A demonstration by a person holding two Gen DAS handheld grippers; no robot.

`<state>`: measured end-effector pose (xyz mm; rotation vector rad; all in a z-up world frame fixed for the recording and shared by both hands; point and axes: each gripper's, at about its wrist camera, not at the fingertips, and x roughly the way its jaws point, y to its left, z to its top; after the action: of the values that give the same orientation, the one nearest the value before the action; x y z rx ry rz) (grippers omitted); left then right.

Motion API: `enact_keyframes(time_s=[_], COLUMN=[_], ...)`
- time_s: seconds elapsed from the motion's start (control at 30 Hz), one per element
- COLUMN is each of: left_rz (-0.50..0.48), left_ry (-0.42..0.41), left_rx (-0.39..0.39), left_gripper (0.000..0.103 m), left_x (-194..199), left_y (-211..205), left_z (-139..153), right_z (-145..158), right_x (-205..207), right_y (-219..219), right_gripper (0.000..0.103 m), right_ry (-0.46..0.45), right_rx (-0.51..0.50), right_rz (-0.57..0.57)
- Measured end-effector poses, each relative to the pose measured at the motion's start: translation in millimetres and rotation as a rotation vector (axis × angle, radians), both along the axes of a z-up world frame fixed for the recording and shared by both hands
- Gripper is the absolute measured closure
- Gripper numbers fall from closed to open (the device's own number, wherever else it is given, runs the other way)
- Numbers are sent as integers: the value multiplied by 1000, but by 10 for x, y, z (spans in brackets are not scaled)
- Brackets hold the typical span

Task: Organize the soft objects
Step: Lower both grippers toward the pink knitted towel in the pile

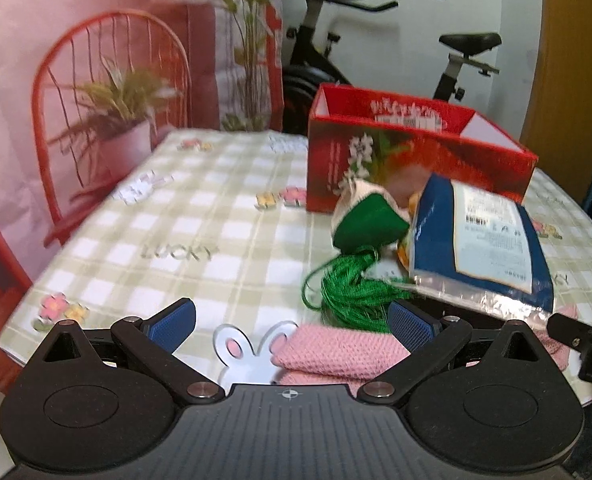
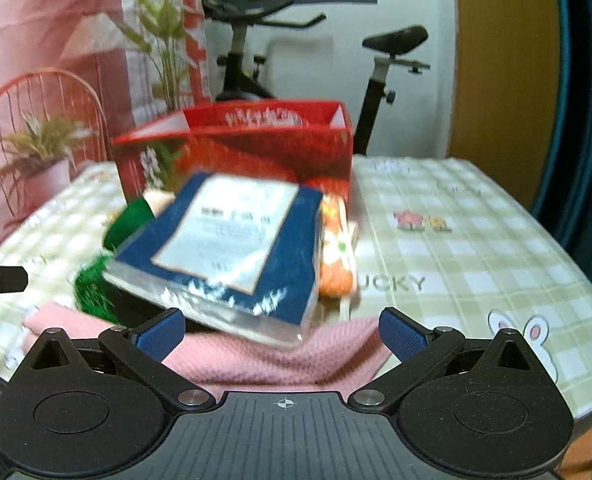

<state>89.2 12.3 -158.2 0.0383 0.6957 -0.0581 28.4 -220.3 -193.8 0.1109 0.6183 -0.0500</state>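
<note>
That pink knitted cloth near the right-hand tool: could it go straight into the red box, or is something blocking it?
Something is in the way. A blue packet lies tilted over the pink knitted cloth, with a green tasselled pouch and an orange item between the cloth and the red box. The right gripper has its jaws open.

Box (image 1: 416, 168): red, floral print. Packet (image 2: 232, 240): blue, white label. Knit cloth (image 1: 336, 354): pink. Tassel (image 1: 352, 292): green. Tablecloth (image 1: 200, 216): green-white check.

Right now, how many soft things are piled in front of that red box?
4: a green tasselled pouch leftmost, a blue packet on top, a pink knitted cloth nearest, an orange floral piece rightmost. More may hide underneath.
</note>
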Motion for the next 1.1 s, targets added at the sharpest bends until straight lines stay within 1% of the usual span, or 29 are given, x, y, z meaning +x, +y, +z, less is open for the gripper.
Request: enact_keyframes(time_s=[0.17,0.3,0.5,0.7,0.77,0.87,1.1], left_rz=[-6,-9,-15,-19,-14,3,-8], left_ry=[49,96,142,169,178,194,179], left_rx=[27,35,47,18,-8,-64,-55], left_gripper=[0,0,0,0,0,0,0], left_x=[75,127,205,245,258,291,342], left_y=[-40,-46,-50,-19,4,64,32], left_z=[-218,-341,-497,-570,-593,-625,-669], right_z=[-223,-304,-434,-505,-518,-530,-542], right_x=[93,118,208,279,278,285,281], right_y=[33,12,19,-20,-31,-26,6], right_gripper=[0,0,0,0,0,0,0], right_ry=[37,50,84,99,100,93,85], right_rx=[-15,-17,-23,18,30,24,14], right_rz=[19,28,41,42,42,47,40])
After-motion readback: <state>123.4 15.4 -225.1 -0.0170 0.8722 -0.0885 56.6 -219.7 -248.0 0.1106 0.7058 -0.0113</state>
